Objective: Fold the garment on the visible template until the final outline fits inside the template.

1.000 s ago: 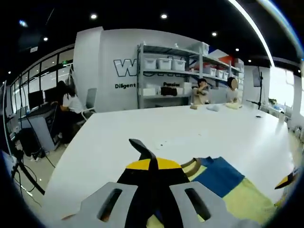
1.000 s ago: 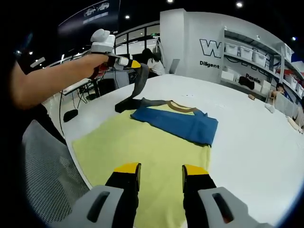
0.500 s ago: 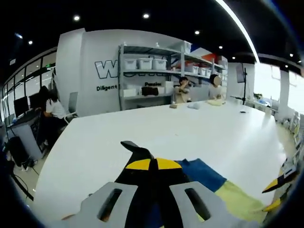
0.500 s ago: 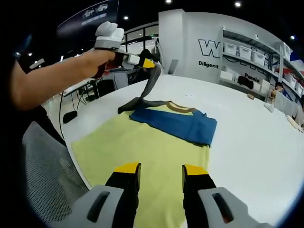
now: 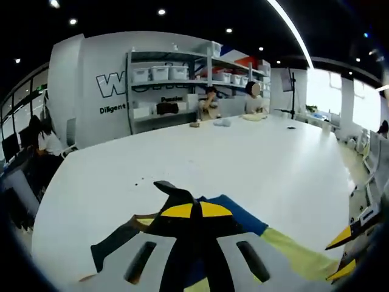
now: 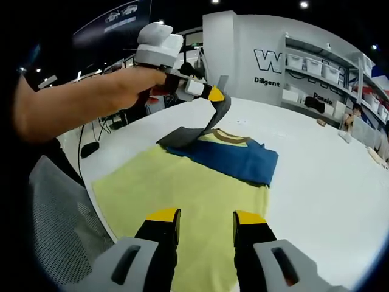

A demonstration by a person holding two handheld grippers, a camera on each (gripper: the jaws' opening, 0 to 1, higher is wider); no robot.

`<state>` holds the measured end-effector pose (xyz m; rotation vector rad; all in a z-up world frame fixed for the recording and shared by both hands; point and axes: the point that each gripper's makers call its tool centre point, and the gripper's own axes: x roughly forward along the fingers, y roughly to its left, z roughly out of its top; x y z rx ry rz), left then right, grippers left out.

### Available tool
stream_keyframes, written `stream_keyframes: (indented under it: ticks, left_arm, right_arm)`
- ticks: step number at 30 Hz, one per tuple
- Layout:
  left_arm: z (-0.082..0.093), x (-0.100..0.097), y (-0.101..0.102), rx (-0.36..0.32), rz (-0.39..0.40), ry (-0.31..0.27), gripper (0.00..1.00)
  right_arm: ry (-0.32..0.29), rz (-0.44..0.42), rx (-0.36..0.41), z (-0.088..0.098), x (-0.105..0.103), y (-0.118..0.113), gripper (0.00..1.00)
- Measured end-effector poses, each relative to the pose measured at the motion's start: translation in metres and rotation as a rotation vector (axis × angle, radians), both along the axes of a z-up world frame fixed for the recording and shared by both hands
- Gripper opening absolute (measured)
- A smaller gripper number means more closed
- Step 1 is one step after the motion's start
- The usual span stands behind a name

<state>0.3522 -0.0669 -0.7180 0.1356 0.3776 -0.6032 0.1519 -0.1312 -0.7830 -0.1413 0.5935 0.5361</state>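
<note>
Left gripper (image 6: 214, 95) pinches the dark grey sleeve (image 6: 200, 129) of the yellow-and-blue cloth garment (image 6: 182, 188) above the white table (image 6: 316, 182), apparently lifted, while the right gripper (image 6: 205, 226) hovers with jaws apart over the near yellow hem.

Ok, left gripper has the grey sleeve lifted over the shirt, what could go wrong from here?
1. The left gripper pinches only the tip of the grey sleeve; it could slip out mid-fold.
2. Pulling further may drag the blue folded section out of line.
3. The right gripper is open above the yellow shirt body, not pinning it, so the shirt may shift.
</note>
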Motion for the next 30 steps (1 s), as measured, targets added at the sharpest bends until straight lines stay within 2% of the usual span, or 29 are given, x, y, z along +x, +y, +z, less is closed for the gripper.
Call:
stream_keyframes:
  ticks: [5, 12, 13, 16, 19, 24, 30]
  left_arm:
    - [-0.009, -0.007, -0.015, 0.029, -0.042, 0.005, 0.0]
    - [-0.038, -0.011, -0.034, 0.077, -0.077, 0.029, 0.0]
    - [-0.047, -0.011, -0.038, 0.094, -0.081, 0.039, 0.0]
    - [-0.061, -0.012, -0.044, 0.12, -0.086, 0.045, 0.0]
    - [-0.068, -0.012, -0.045, 0.116, -0.082, 0.054, 0.0]
    - [-0.086, -0.013, -0.052, 0.154, -0.091, 0.059, 0.0]
    - [-0.104, -0.01, -0.057, 0.156, -0.083, 0.08, 0.0]
  right_arm:
    - [0.003, 0.001, 0.001, 0.0, 0.0, 0.0, 0.32]
    - [0.011, 0.006, -0.001, -0.002, -0.001, 0.001, 0.32]
    - [0.012, 0.008, 0.0, -0.002, -0.001, 0.001, 0.32]
    - [0.015, 0.009, -0.002, -0.003, -0.002, 0.001, 0.32]
    - [0.016, 0.01, -0.003, -0.003, -0.002, 0.002, 0.32]
    - [0.024, 0.017, -0.007, -0.005, -0.003, 0.003, 0.32]
    - [0.031, 0.019, -0.01, -0.007, -0.004, 0.003, 0.32]
